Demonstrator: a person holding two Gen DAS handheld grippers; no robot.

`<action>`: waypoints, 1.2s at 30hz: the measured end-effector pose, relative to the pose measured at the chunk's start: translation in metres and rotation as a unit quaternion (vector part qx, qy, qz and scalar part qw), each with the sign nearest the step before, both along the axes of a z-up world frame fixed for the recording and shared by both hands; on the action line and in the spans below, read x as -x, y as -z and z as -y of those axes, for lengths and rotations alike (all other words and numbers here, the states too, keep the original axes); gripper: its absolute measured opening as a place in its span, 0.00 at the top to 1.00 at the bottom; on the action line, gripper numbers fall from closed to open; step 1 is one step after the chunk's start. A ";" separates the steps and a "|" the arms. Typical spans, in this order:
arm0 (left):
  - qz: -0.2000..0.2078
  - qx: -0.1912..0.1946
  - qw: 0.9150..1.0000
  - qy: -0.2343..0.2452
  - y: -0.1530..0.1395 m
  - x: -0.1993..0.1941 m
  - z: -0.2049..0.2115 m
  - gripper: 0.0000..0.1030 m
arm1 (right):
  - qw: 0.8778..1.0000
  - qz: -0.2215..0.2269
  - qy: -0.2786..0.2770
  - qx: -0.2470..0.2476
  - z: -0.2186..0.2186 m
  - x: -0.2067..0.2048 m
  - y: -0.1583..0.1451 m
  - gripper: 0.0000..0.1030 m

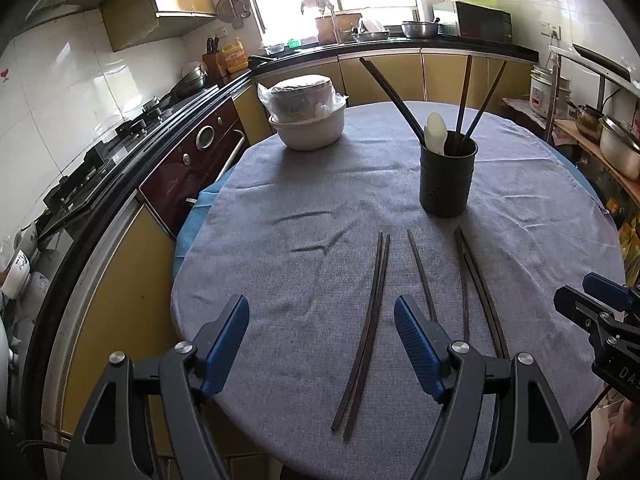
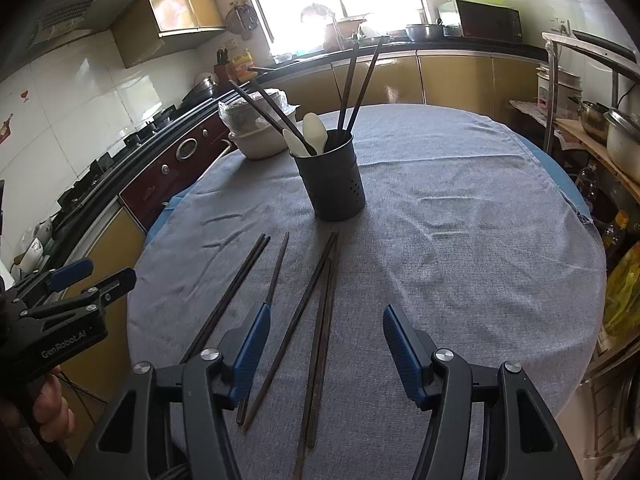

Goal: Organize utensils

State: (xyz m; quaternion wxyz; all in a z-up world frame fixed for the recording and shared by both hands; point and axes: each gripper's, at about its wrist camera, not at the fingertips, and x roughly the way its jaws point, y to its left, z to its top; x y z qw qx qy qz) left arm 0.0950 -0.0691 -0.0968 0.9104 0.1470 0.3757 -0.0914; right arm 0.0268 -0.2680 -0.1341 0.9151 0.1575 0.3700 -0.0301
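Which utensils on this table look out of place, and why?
Five dark chopsticks lie loose on the grey cloth, fanned unevenly in front of the black holder, which already stands upright with chopsticks and white spoons. Nothing looks spilled or broken.

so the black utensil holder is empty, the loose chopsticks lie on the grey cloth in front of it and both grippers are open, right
Not quite: the black utensil holder is not empty. The right wrist view shows white spoons and several dark chopsticks already standing in it. The rest holds: the loose chopsticks lie on the grey cloth in front of it, and the left gripper and right gripper are both open with nothing between their fingers.
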 end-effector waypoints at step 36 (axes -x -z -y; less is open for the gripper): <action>-0.074 0.010 0.997 -0.017 0.052 -0.049 -0.013 0.26 | 0.994 -0.101 -0.012 -0.032 0.002 -0.061 0.049 0.60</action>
